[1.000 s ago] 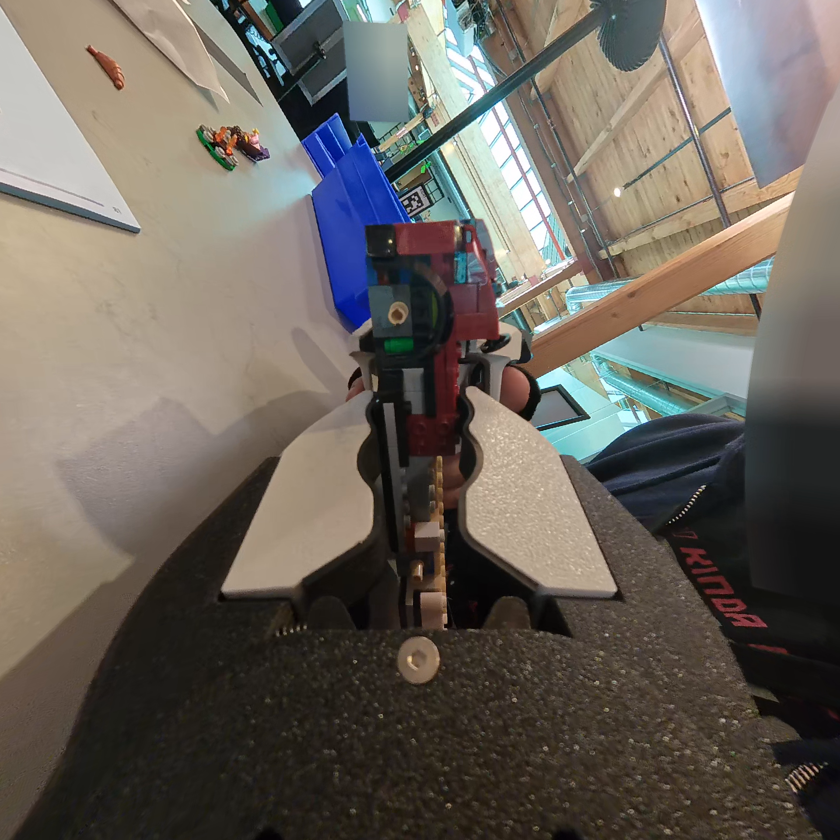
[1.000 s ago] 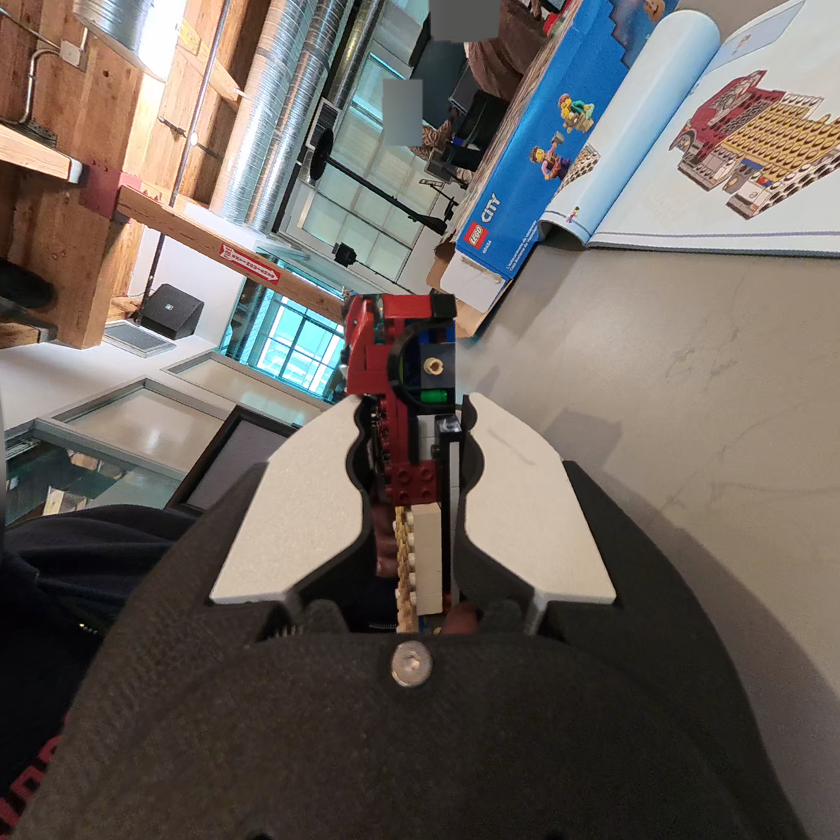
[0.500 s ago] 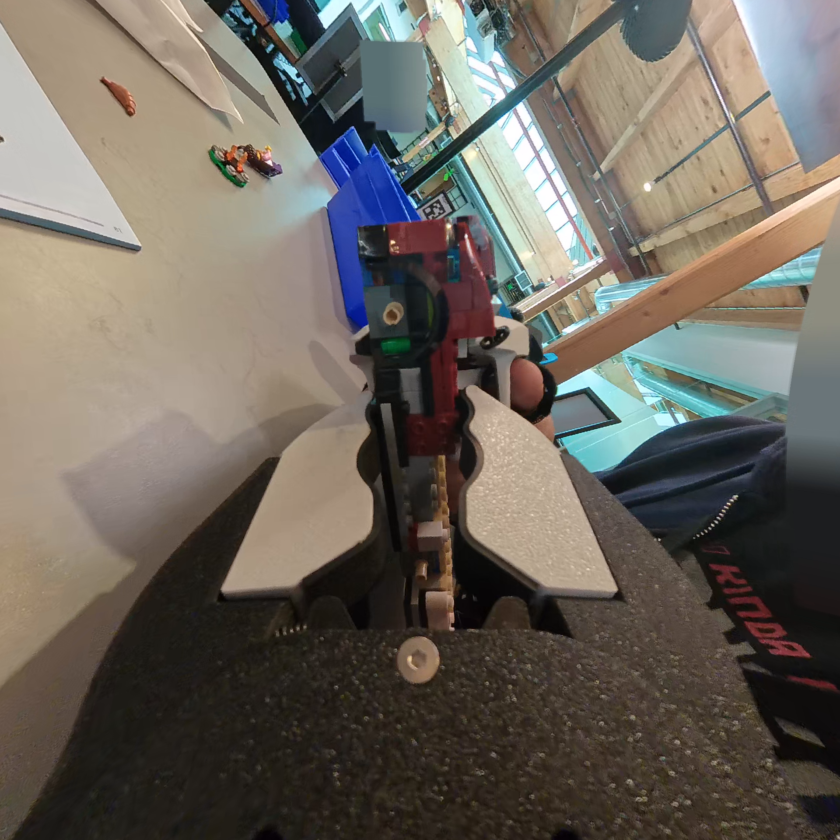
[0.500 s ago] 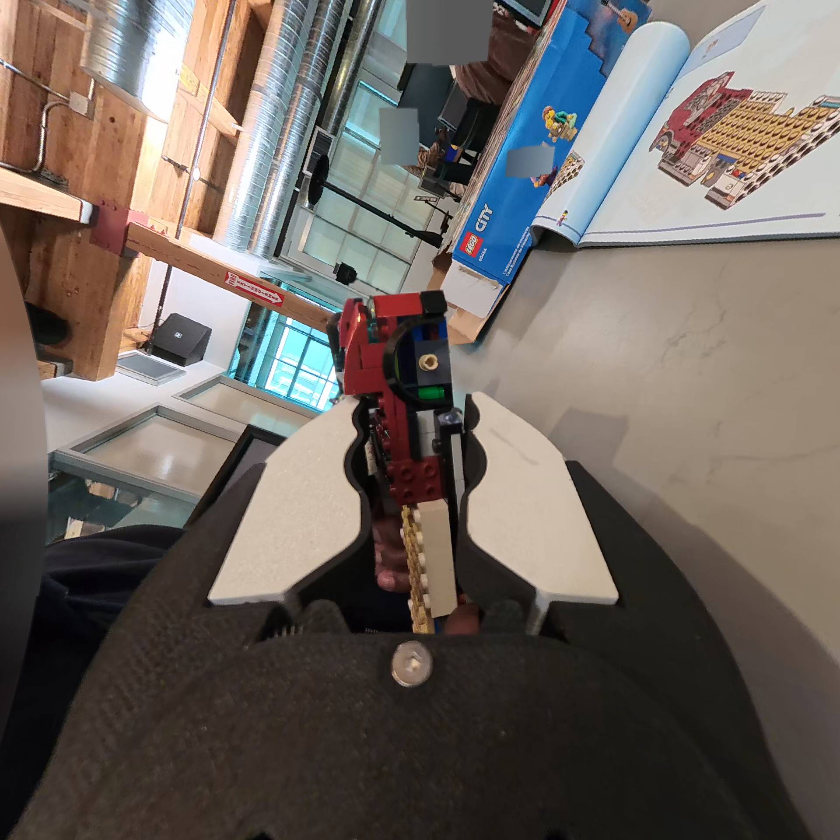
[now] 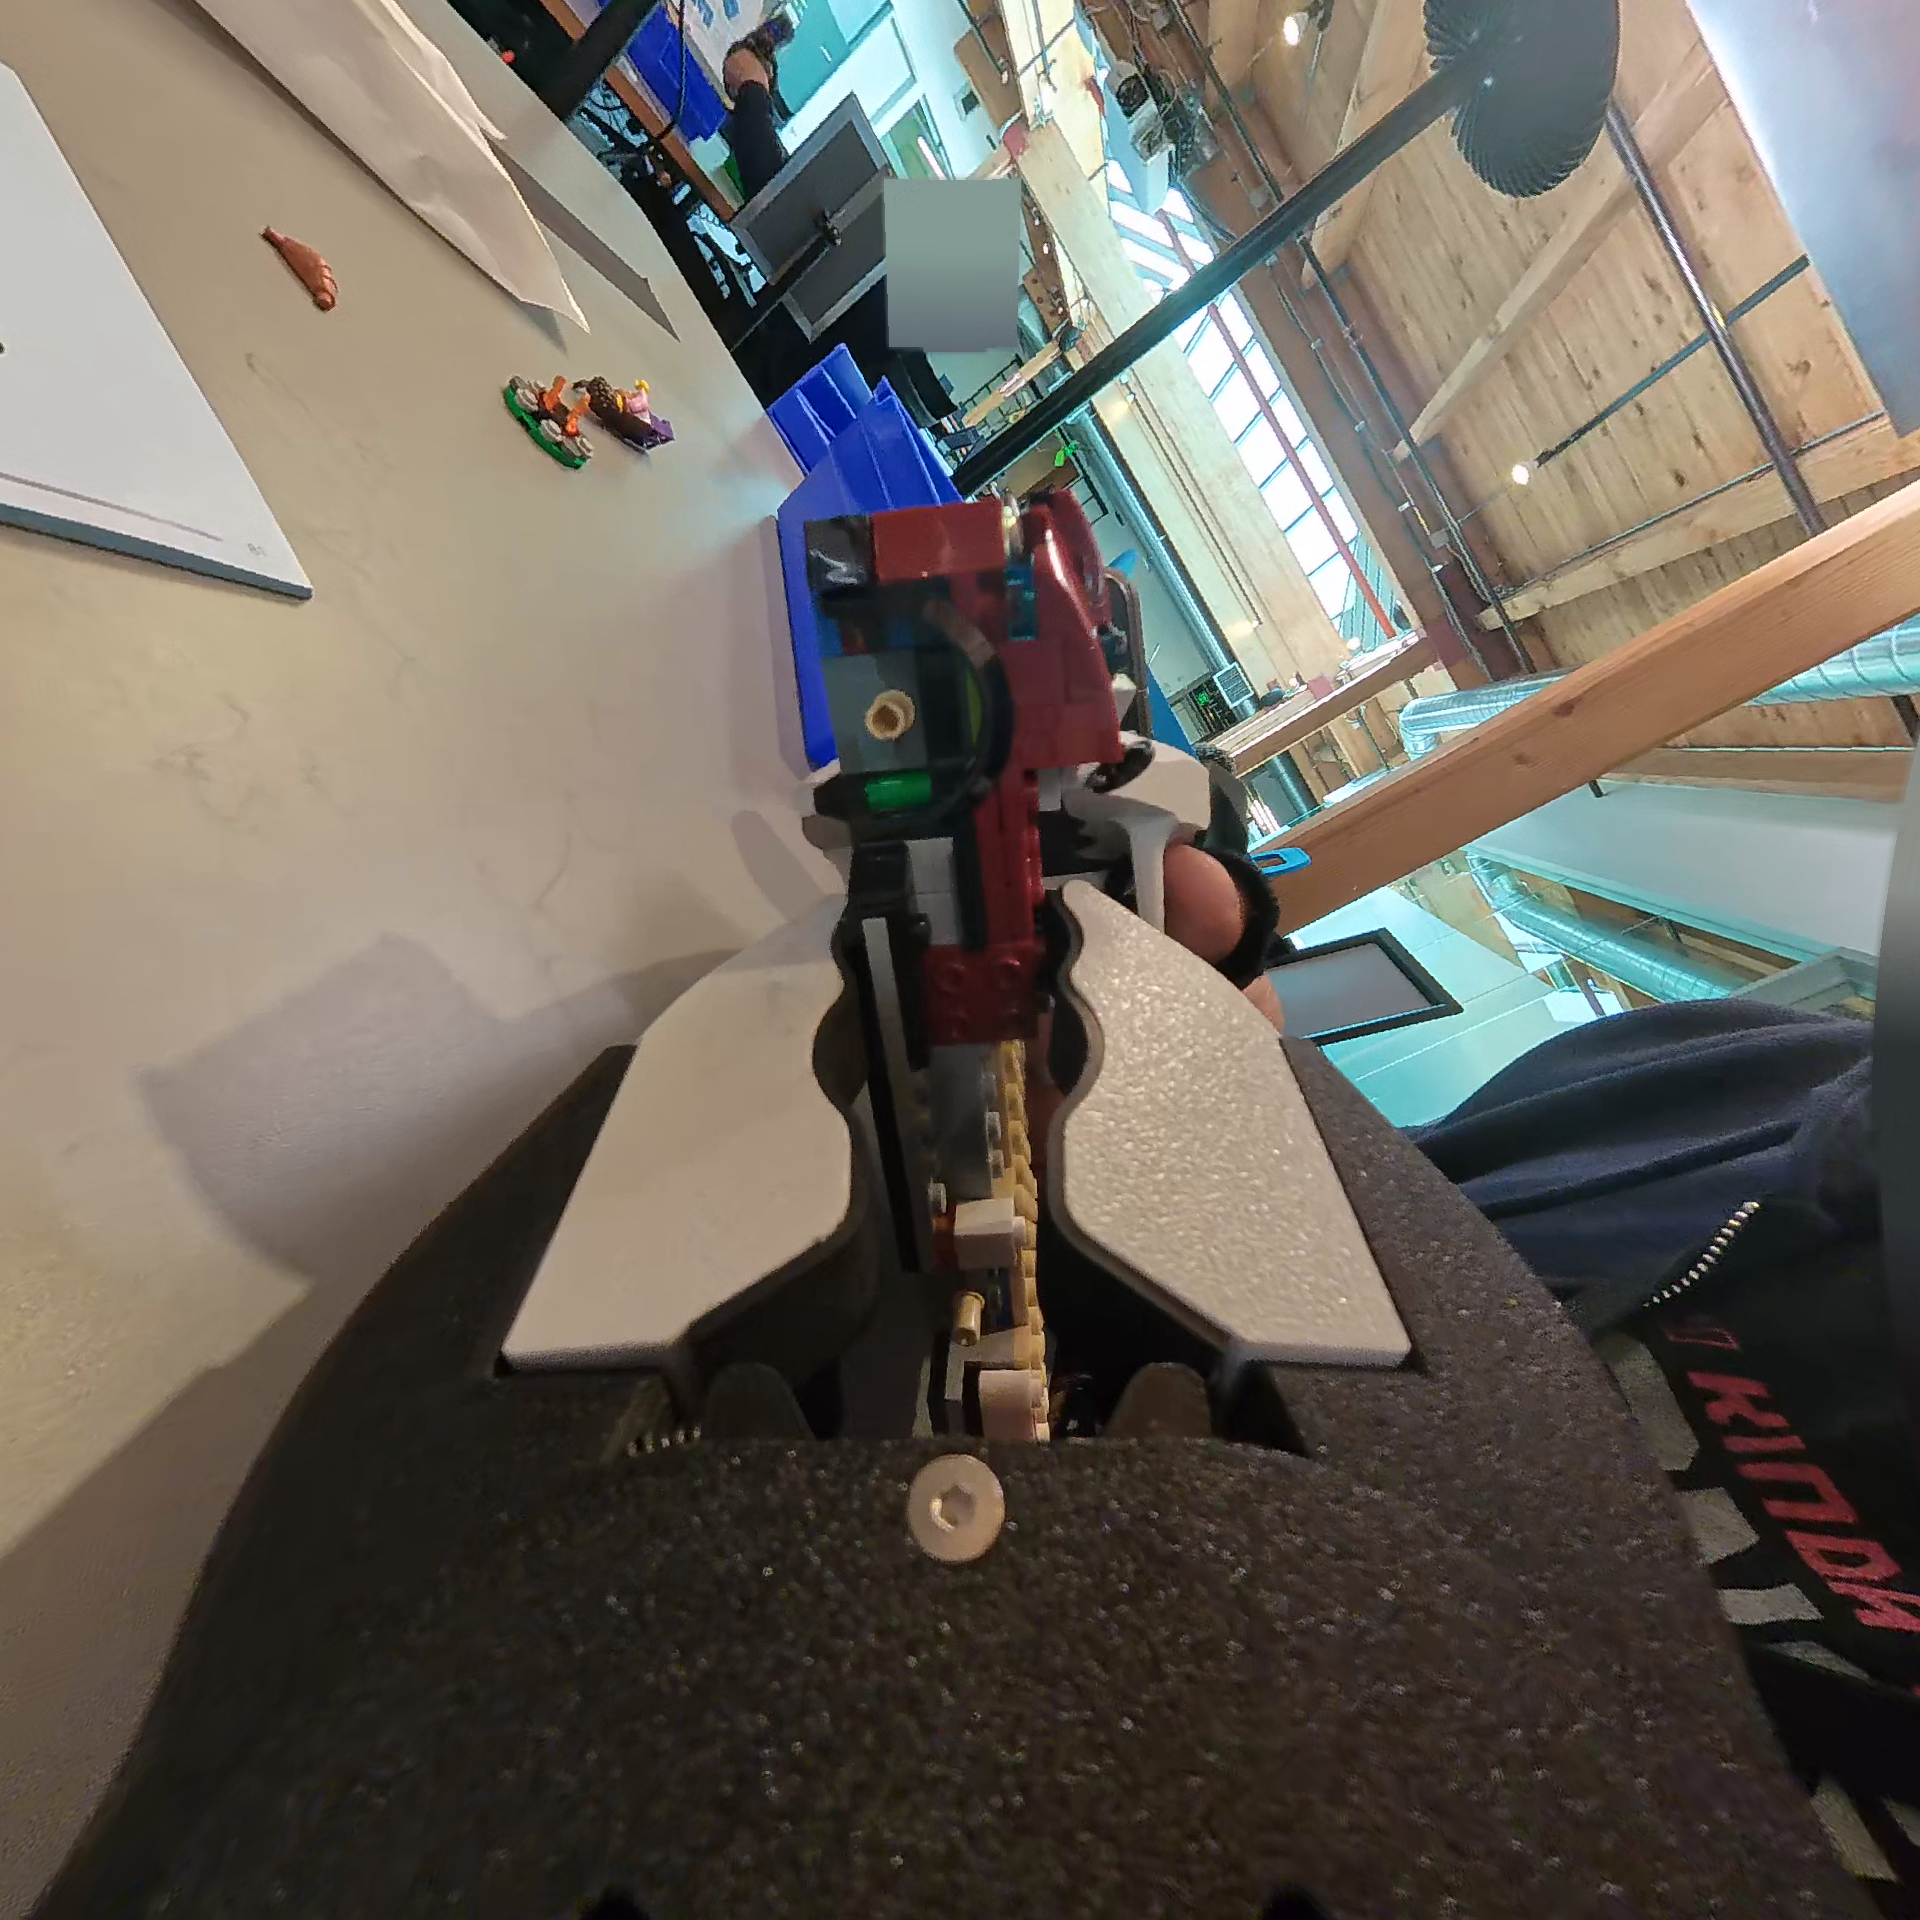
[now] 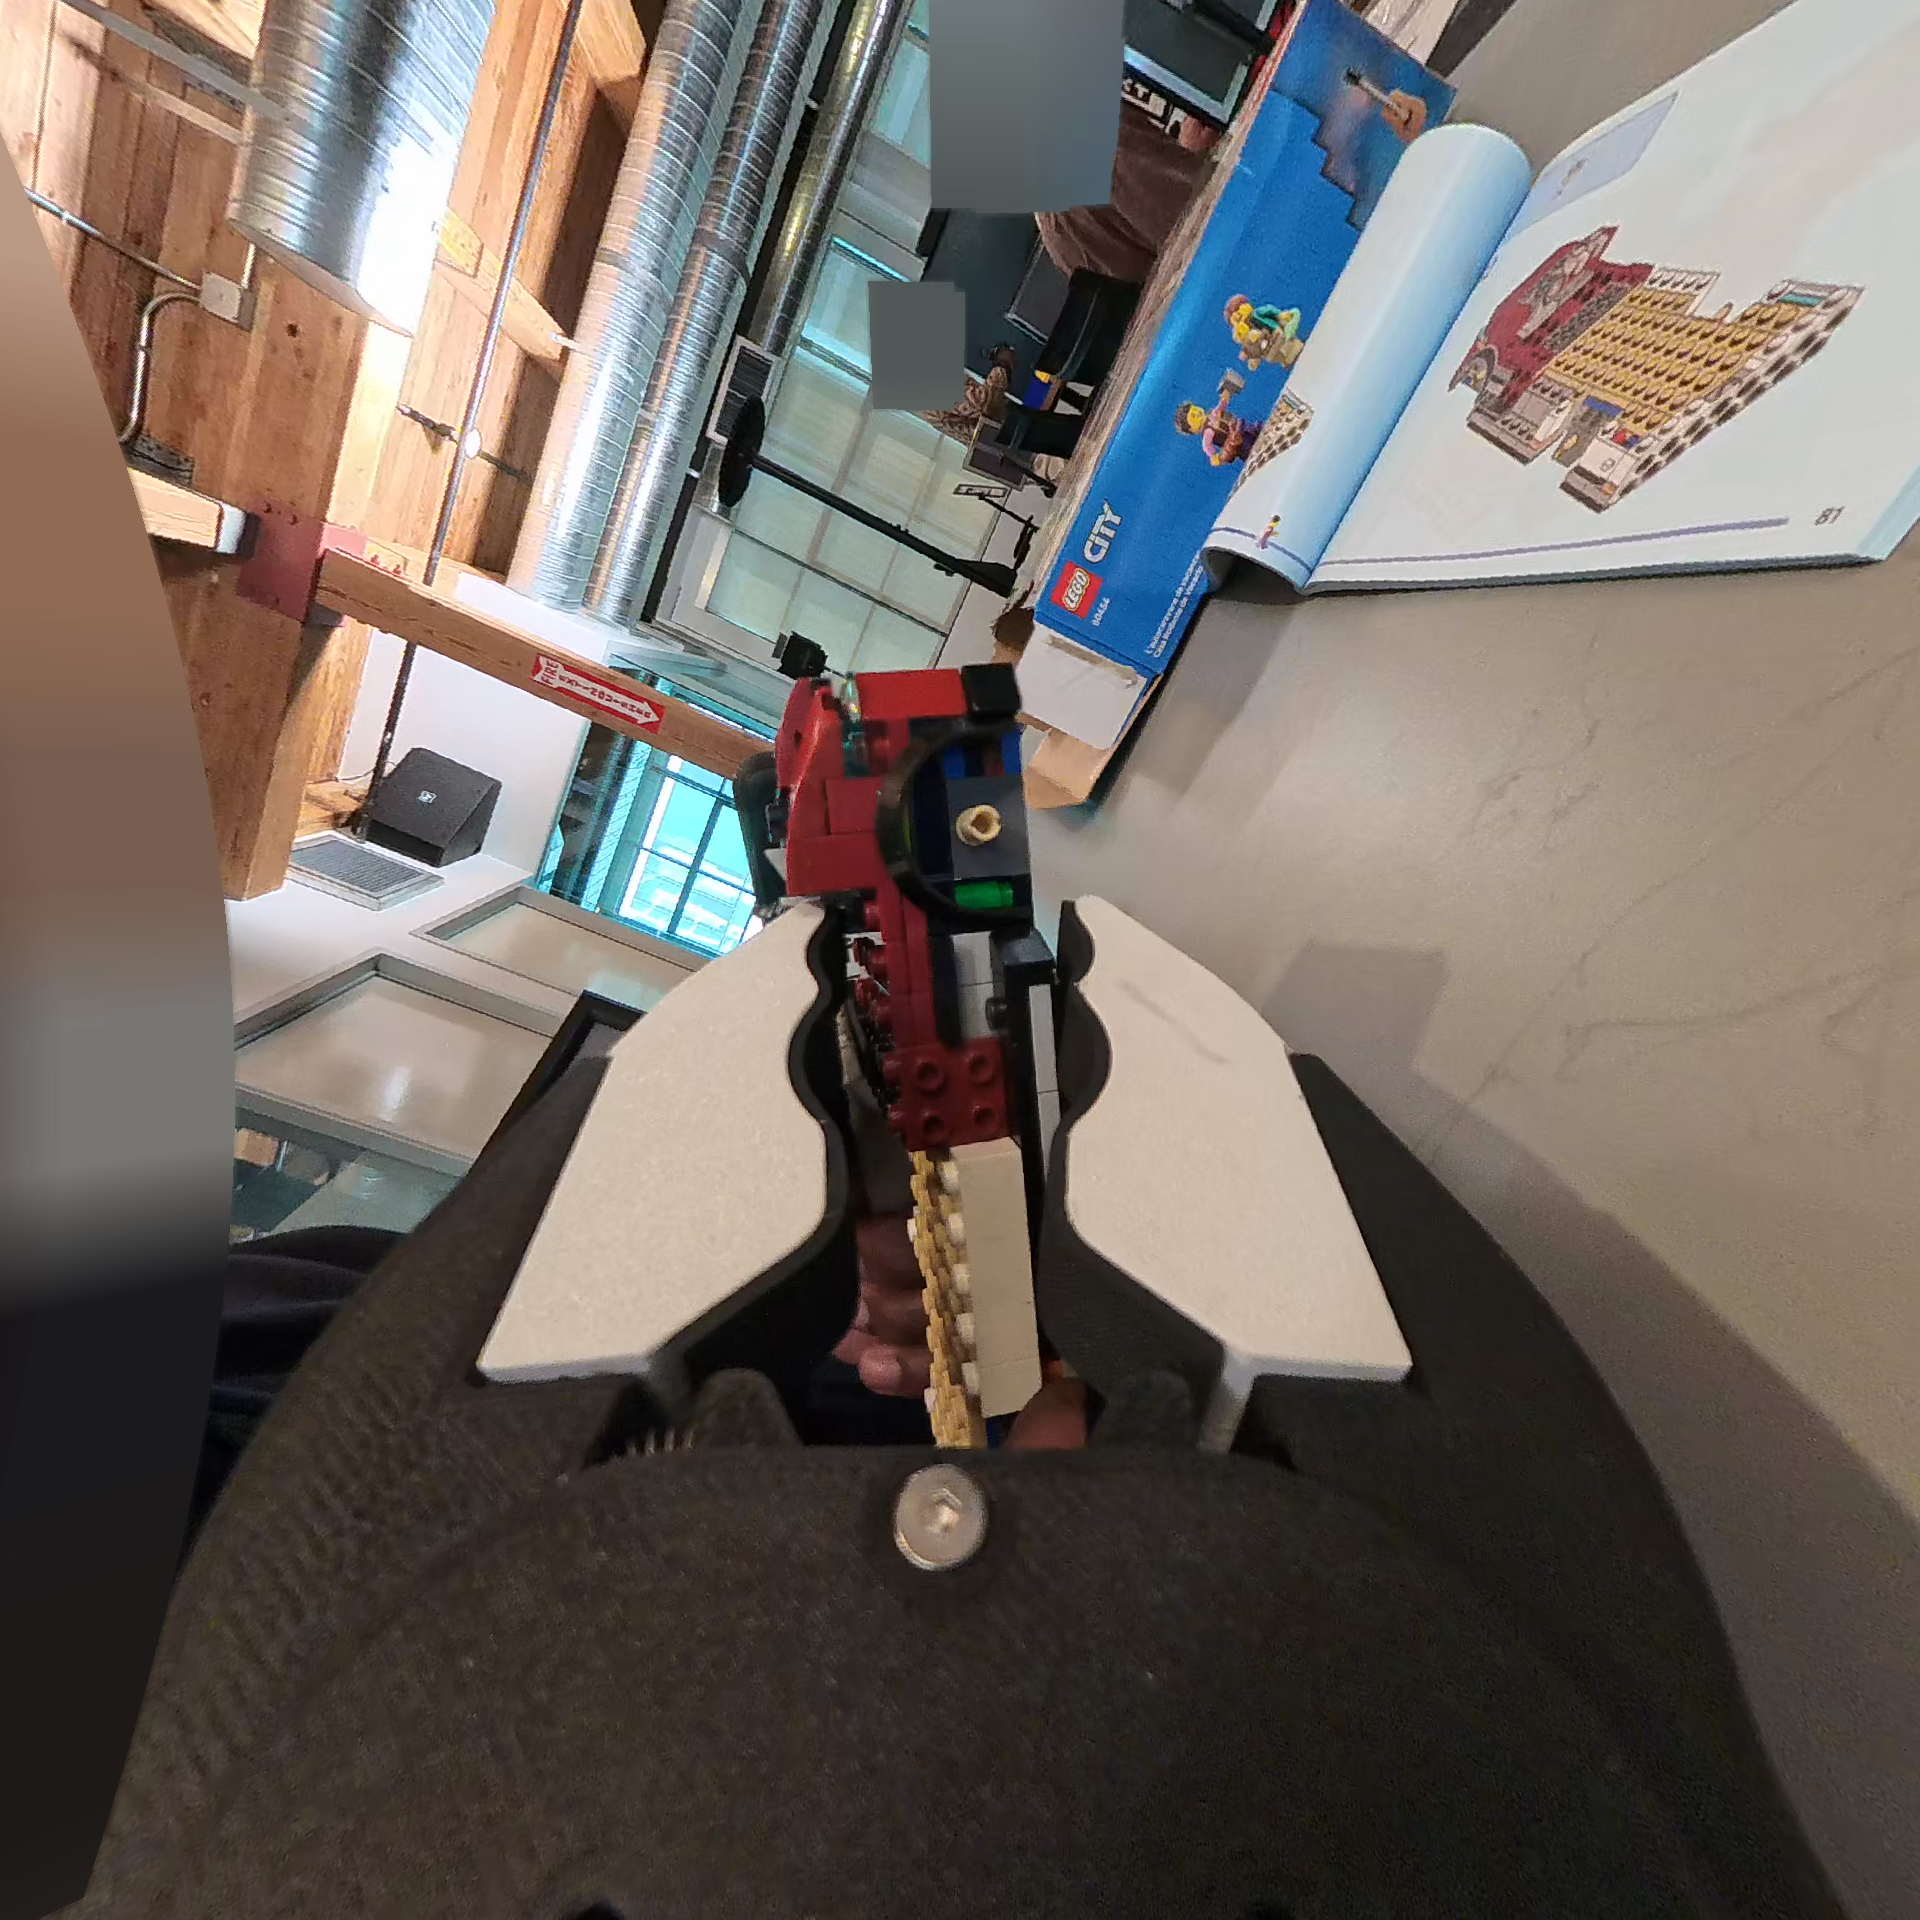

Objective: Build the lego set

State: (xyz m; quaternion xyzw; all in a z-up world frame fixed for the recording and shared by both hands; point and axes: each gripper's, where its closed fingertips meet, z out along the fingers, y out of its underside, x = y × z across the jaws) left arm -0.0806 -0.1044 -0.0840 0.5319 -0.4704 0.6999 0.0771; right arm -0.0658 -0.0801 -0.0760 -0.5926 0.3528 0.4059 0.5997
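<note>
**Both claws clamping one brick truck**

Here the left claw (image 5: 956, 935) and right claw (image 6: 940, 935) are each gripping the same part-built red truck (image 5: 966, 727), holding it edge-on, off the bench (image 5: 364, 779). An open booklet (image 6: 1558, 416), box (image 6: 1195, 364) and small figures (image 5: 582, 416) are lying beyond. Its axle pin is standing bare, no wheel fitted.

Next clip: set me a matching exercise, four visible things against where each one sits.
Things:
1. brick model
2. blue bin
3. instruction booklet
4. small brick figures

Places:
A. lying open on the grey table
B. clamped between both grippers' fingers
C. at the table edge, behind the model
D. loose on the table, beyond a white sheet

Pairs: 1-B, 2-C, 3-A, 4-D
</note>
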